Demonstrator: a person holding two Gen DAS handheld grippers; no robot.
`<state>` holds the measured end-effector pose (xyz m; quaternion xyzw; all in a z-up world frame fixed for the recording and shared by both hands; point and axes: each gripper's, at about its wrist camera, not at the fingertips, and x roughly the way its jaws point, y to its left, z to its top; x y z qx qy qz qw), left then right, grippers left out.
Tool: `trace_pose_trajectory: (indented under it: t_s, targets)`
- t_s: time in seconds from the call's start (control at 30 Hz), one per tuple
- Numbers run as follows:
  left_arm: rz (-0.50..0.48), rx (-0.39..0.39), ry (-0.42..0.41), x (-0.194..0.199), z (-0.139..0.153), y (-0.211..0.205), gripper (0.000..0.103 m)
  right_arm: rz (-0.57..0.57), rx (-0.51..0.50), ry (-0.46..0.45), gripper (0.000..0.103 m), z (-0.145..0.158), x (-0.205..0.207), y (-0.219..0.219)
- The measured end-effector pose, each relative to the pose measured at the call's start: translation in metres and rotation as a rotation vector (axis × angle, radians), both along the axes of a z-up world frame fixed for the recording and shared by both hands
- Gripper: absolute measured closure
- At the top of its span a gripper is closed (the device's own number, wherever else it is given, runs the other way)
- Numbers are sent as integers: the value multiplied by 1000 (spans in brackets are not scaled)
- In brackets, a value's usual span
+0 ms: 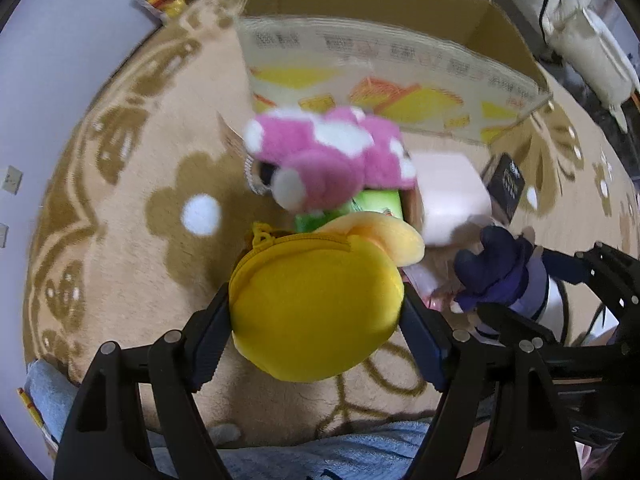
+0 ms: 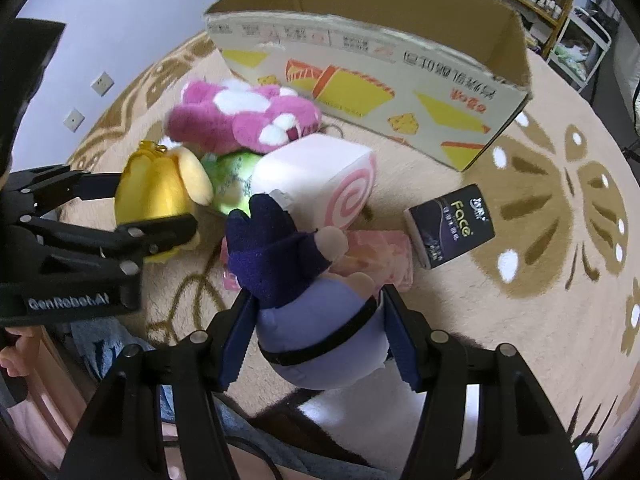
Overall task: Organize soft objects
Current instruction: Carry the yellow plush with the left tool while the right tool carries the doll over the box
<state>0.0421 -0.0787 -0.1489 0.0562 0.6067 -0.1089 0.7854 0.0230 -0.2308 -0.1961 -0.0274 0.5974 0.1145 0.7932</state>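
Left gripper [image 1: 316, 316] pinches yellow plush pouch [image 1: 316, 304] between its fingers, above carpet [image 1: 120, 248]. Right gripper [image 2: 316, 340] pinches purple doll [image 2: 316, 312]. Cardboard box [image 2: 360, 68] sits beyond, open.

Six soft toys show: one yellow zip pouch plush [image 2: 160, 192], one purple-clad doll [image 2: 320, 320], one pink-and-white plush [image 2: 240, 120], one green plush [image 2: 232, 184] (mostly hidden), one pink swirl-roll cushion [image 2: 320, 176] and one flat pink packet [image 2: 380, 260]. One open cardboard box [image 2: 360, 80]. One dark tissue pack [image 2: 450, 226]. Two grippers: left gripper [image 1: 316, 312], right gripper [image 2: 320, 340].
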Motion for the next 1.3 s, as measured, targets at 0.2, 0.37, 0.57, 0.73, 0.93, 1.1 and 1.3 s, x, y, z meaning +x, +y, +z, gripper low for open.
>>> trace_pose_trajectory:
  t_s: [0.2, 0.37, 0.57, 0.73, 0.93, 1.1, 1.3]
  targets:
    - [30, 13, -114, -5, 25, 3, 25, -53, 1, -107, 38, 22, -5, -16]
    - [43, 15, -239, -8, 44, 3, 25, -118, 60, -207, 38, 48, -20, -47]
    - [78, 30, -366, -10, 67, 10, 25, -185, 144, -322, 38, 66, -25, -60]
    - [104, 33, -400, -1, 74, 18, 25, -194, 177, -403, 38, 77, -28, -62]
    - [75, 61, -427, 12, 80, 14, 25, -195, 175, -416, 38, 78, -23, -64]
    - [54, 64, -472, 21, 91, 8, 25, -217, 192, -466, 38, 85, -19, -72]
    - [76, 53, -529, 35, 103, 10, 25, -215, 176, -515, 38, 94, -8, -77]
